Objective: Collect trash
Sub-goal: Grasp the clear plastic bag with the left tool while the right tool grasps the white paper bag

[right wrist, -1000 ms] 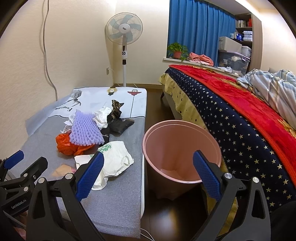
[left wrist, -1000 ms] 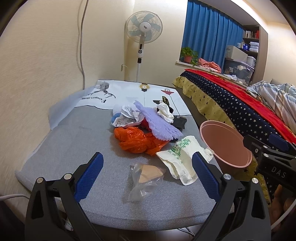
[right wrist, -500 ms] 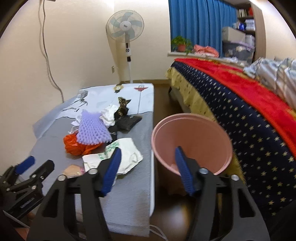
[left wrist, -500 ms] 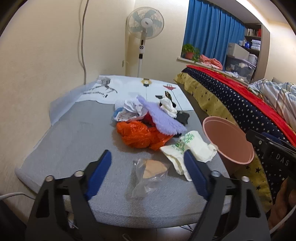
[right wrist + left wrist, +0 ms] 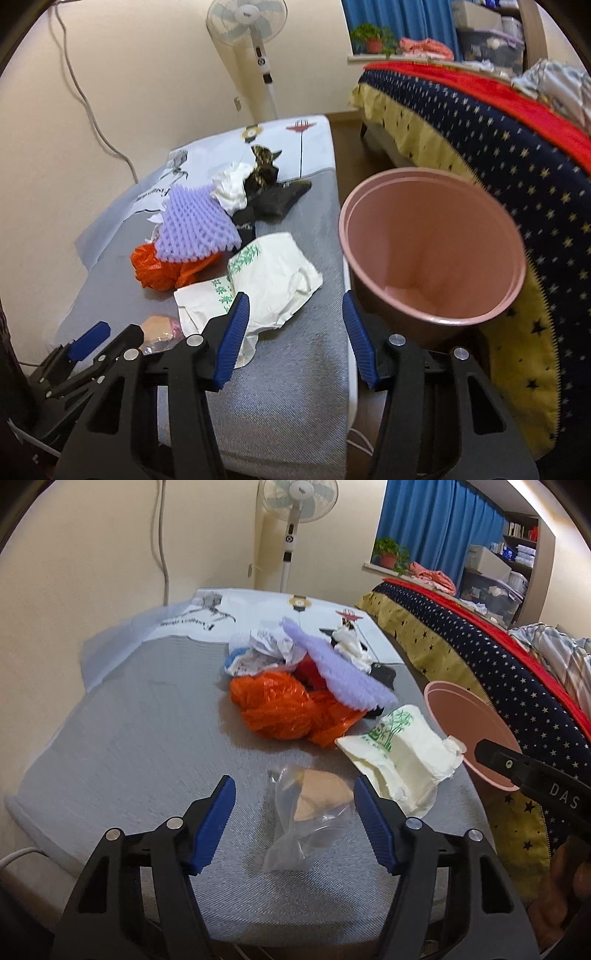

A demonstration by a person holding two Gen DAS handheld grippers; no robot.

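A clear plastic bag with a tan piece inside lies on the grey table top. My left gripper hovers just before it, jaws closing, the bag between the pads but not pressed. Behind it lie a white paper bag with green print, an orange plastic bag, a purple foam net and crumpled paper. My right gripper is open over the table's right edge, beside the white paper bag and the pink bin, holding nothing.
The pink bin stands on the floor between the table and a bed with a starred blanket. A black wrapper lies at the back of the pile. A standing fan and a wall cable are behind the table.
Both grippers have sunk toward the table and tilted down, and their jaws have narrowed. The clear bag now lies between the left pads. The trash has not moved.
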